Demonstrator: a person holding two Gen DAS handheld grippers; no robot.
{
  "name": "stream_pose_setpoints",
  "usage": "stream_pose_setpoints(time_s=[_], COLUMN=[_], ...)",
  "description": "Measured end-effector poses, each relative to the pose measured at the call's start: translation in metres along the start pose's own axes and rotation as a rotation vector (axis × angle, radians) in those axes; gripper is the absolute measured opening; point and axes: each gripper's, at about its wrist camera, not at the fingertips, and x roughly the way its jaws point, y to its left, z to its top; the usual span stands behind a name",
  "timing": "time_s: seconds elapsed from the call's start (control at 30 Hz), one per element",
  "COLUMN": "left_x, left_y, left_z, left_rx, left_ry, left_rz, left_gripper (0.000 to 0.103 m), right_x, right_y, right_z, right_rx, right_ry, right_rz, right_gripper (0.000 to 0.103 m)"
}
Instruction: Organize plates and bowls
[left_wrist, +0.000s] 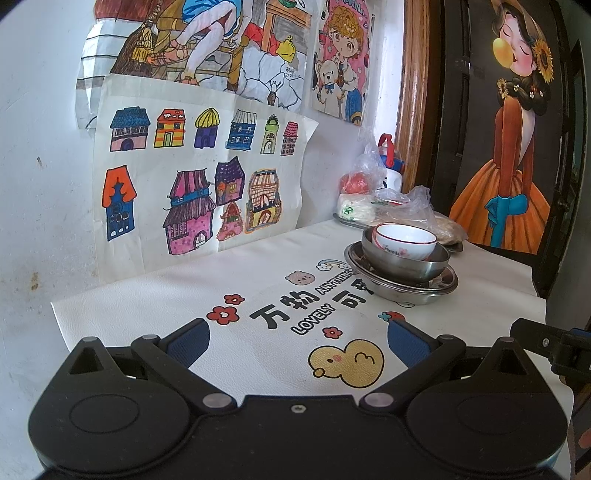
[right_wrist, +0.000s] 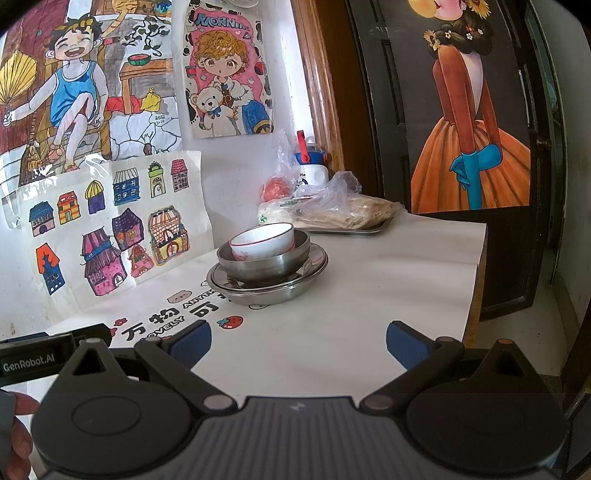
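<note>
A white ceramic bowl (left_wrist: 404, 240) with a red rim sits tilted inside a steel bowl (left_wrist: 410, 263), which rests on stacked steel plates (left_wrist: 424, 290) on the white printed tablecloth (left_wrist: 258, 280). The same stack shows in the right wrist view: white bowl (right_wrist: 264, 240), steel bowl (right_wrist: 258, 266), plates (right_wrist: 284, 291). My left gripper (left_wrist: 297, 341) is open and empty, well short of the stack, which lies ahead to its right. My right gripper (right_wrist: 298, 341) is open and empty, with the stack ahead and slightly to its left.
A steel tray (right_wrist: 364, 229) with bagged food (right_wrist: 332, 206) and a white bottle (right_wrist: 310, 170) stands at the back by the wall. Drawings hang on the wall (left_wrist: 37, 184). The table edge (right_wrist: 476, 280) drops off on the right, near a dark door (right_wrist: 517, 258).
</note>
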Motion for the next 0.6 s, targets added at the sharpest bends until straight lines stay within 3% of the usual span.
stream_pose_setpoints(time_s=[0.6], left_x=[0.0001], left_y=[-0.0014], left_z=[-0.0003], left_rx=[0.000], left_ry=[0.000], left_rz=[-0.003], left_gripper=[0.102], right_x=[-0.0011], right_y=[-0.0002], right_z=[-0.0002], right_rx=[0.000], right_ry=[0.000], right_rz=[0.000], right_gripper=[0.103])
